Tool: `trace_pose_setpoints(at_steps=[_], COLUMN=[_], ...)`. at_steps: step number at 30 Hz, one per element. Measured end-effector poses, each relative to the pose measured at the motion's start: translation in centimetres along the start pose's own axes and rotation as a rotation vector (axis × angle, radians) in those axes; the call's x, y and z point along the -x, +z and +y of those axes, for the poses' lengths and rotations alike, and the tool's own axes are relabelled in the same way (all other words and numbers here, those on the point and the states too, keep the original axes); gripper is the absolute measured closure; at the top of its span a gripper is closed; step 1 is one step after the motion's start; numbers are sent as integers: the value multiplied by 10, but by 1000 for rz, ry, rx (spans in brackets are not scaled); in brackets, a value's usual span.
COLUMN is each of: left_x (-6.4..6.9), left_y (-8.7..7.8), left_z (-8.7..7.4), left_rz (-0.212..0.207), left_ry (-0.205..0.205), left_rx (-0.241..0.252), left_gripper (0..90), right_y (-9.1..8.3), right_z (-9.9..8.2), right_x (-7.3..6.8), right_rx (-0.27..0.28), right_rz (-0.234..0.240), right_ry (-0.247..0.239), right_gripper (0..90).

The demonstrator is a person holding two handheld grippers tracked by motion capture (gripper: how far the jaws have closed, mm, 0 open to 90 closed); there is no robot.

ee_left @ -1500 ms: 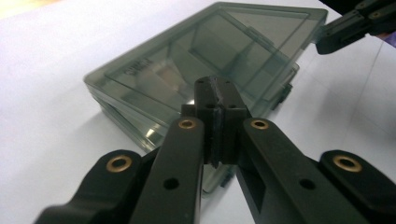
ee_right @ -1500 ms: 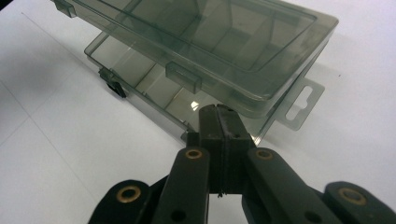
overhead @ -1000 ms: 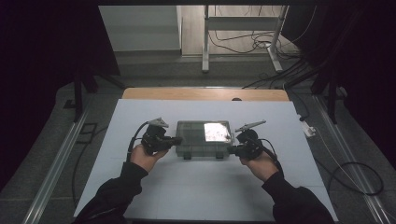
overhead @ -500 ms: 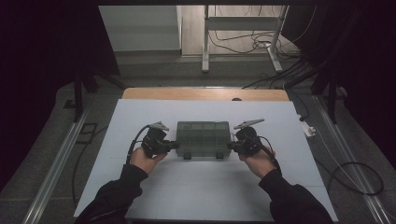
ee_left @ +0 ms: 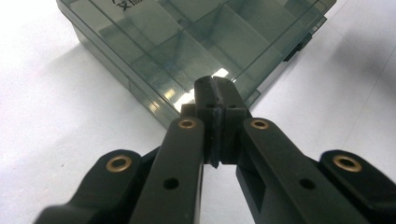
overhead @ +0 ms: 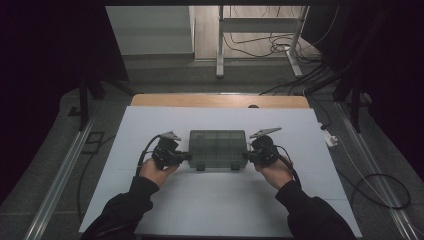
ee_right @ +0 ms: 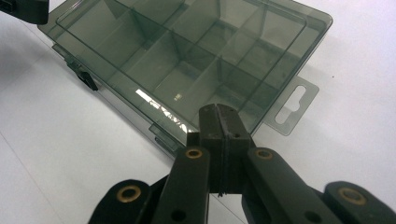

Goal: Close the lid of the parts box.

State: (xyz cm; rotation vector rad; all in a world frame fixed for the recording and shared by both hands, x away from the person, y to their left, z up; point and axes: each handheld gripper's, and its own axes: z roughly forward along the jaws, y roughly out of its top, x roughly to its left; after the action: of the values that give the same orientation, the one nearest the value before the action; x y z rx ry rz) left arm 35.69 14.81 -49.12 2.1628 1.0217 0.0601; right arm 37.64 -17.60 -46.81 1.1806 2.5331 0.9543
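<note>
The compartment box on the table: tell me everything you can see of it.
The compartment box is smoky, see-through plastic, rectangular, with its lid down and dividers forming empty-looking compartments. Latches sit on its near long side and a hang tab sticks out from one end. It lies flat on the white table, long side toward the person. The left gripper and right gripper, both shut, meet its two short ends; whether they pinch anything is unclear.

Compartment box (overhead: 218,148) lid's bright glare gone, surface now evenly dark
</note>
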Motion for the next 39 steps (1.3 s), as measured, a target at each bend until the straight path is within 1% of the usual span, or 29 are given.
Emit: trace_pose_setpoints(at_steps=[1, 2, 5, 9, 12, 18, 23, 25, 27, 29, 34, 37, 39], left_x=[0, 0, 1, 3, 5, 8, 9, 10, 11, 12, 14, 15, 16], left_y=[1, 1, 1, 0, -2, -4, -5, -6, -7, -9, -13, -16, -18], left_z=[-1, 0, 1, 2, 3, 4, 5, 5, 5, 4, 3, 1, 0], left_rz=[-5, -13, -5, -4, 4, 24, 33, 42, 48, 53, 59, 67, 64], left_ry=[-1, -8, 3, 10, 13, 29, 37, 42, 46, 53, 54, 59, 61], left_rx=[3, 5, 1, 8, 28, 26, 23, 20, 18, 16, 20, 17, 19], left_gripper=[883, 881, 859, 817, 753, 609, 471, 415, 370, 332, 208, 167, 137], right_y=[2, 2, 2, 1, -1, -5, -6, -6, -7, -7, -11, -13, -14], right_z=[-1, -2, -1, -1, -1, 0, 0, -1, -1, -2, -2, -2, -2], right_x=[0, 0, -2, -2, -2, -4, -5, -6, -7, -8, -8, -8, -8], right_rx=[-16, -7, -10, -5, 10, 26, 21, 12, 10, 10, 23, 23, 20], right_rz=[-8, 1, -6, -4, -14, -20, -22, -19, -21, -20, 0, 14, 24], right_ry=[-10, -6, -17, -10, -14, -12, -20, -29, -36, -32, -17, -14, -13], right_gripper=[888, 887, 885, 855, 798, 671, 547, 487, 446, 402, 331, 290, 254])
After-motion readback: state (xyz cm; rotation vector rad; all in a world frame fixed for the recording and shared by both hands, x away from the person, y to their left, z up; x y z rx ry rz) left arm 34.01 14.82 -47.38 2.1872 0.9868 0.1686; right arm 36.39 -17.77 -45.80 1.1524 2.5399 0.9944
